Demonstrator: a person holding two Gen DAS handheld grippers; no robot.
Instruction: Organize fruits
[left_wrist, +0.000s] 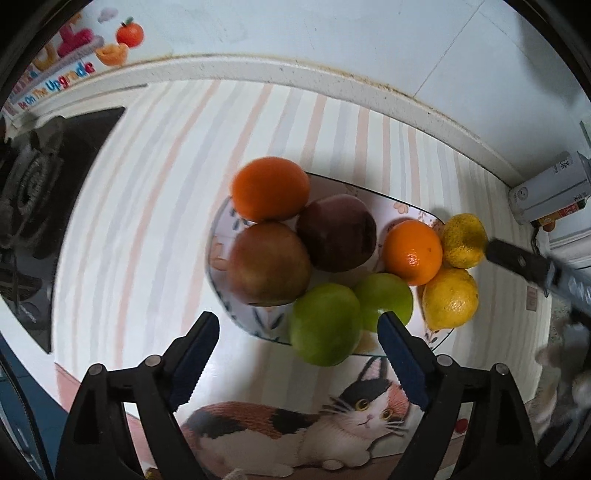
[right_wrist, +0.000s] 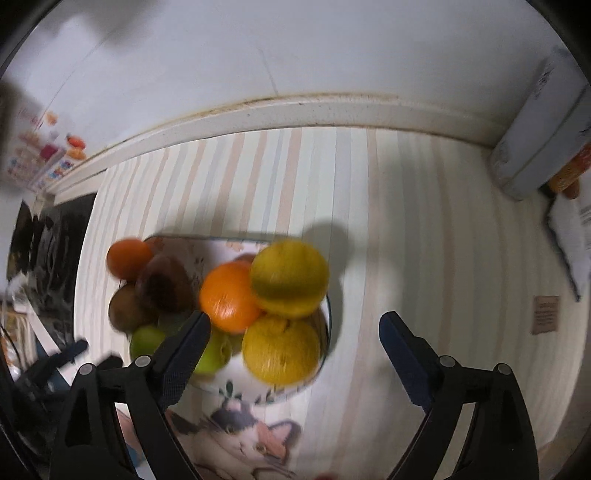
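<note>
A patterned white plate (left_wrist: 216, 236) on the striped mat holds a pile of fruit. On it lie a large orange (left_wrist: 270, 188), two reddish apples (left_wrist: 336, 232), two green apples (left_wrist: 325, 325), a small orange (left_wrist: 412, 253) and two yellow citrus fruits (left_wrist: 450, 299). My left gripper (left_wrist: 298, 321) hangs open above the near green apple, its pads clear of the fruit. My right gripper (right_wrist: 295, 319) is open over the yellow citrus (right_wrist: 280, 350) at the plate's (right_wrist: 240, 387) right end and holds nothing. One of its fingers (left_wrist: 517, 258) shows in the left wrist view.
A black gas stove (left_wrist: 37, 192) lies left of the mat. A white container (left_wrist: 546, 192) lies on its side at the back right by the wall ledge (left_wrist: 295, 74). A cat picture (left_wrist: 332, 417) is printed on the mat's near part.
</note>
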